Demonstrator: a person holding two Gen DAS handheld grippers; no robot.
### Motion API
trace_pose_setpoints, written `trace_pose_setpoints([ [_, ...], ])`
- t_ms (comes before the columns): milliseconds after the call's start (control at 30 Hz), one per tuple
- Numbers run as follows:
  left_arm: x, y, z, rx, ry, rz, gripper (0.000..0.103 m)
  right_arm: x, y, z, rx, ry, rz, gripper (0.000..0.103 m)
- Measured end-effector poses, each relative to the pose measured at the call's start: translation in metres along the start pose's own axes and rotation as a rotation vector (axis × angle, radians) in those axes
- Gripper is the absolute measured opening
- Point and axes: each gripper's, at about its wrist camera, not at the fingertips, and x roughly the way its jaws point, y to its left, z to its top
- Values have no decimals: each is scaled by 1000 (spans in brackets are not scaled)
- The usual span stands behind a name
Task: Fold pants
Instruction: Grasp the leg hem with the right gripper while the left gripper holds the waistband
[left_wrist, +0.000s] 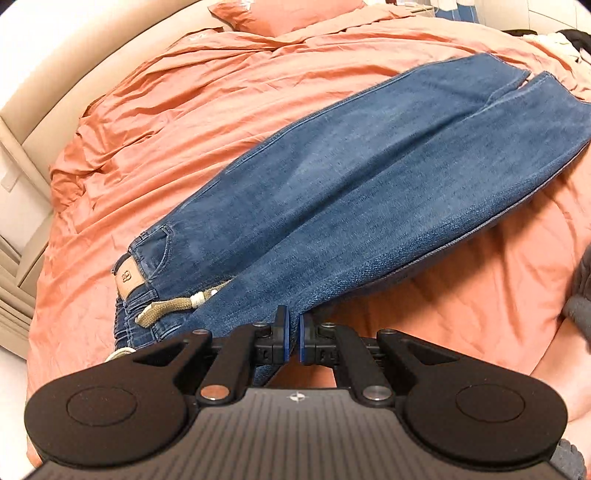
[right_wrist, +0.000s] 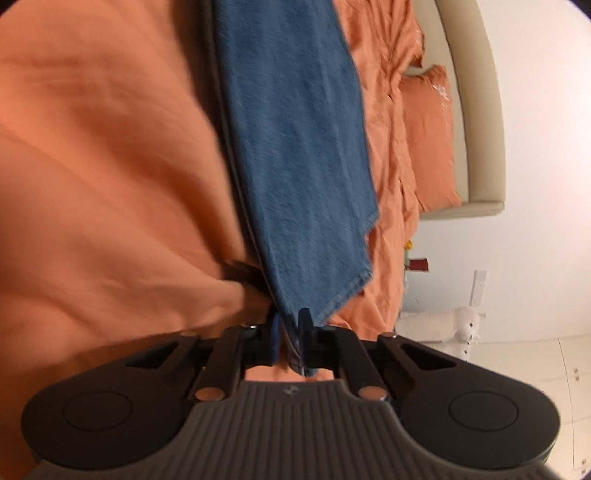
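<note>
Left gripper (left_wrist: 292, 332), foreground of its own wrist view, has its blue-padded fingers drawn nearly together on the near edge of a pair of blue jeans (left_wrist: 369, 192), the denim pinched in the narrow gap between them. The jeans lie folded lengthwise, one leg over the other, running diagonally away across a rumpled orange bedspread (left_wrist: 184, 110). Just to the left of the gripper sits the waistband end, where a tan drawstring (left_wrist: 173, 308) with a pale tip trails over the denim. Beside it a tan leather patch (left_wrist: 128, 278) carries a dark stamped emblem; no lettering on it can be read. Farther off, the two hems (left_wrist: 532, 79) lie side by side near the far edge of the bed, and an orange pillow (left_wrist: 284, 14) rests at the head against a cream padded bed frame (left_wrist: 55, 66). A grey fabric shape (left_wrist: 580, 295) intrudes at the right border.

Right gripper (right_wrist: 291, 330), seen from its own camera, is clamped on the hem end of the jeans (right_wrist: 295, 147), several layers of denim caught between its pads. The cloth rises away from it, blurred, hiding much of the bedspread (right_wrist: 92, 166) behind. Beyond it lie the pillow (right_wrist: 428, 136) and the bed frame (right_wrist: 480, 110), then a white wall, where a white plush toy (right_wrist: 469, 326) sits.
</note>
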Motion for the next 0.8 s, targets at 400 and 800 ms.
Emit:
trace_pose_setpoints([
  [400,-6,42,50,-23,-83,86,5,-4,-111,34,289,17,-91,0],
  [800,112,121,157,12,-20,124,5,135,-211,131,369,63,-42,0],
])
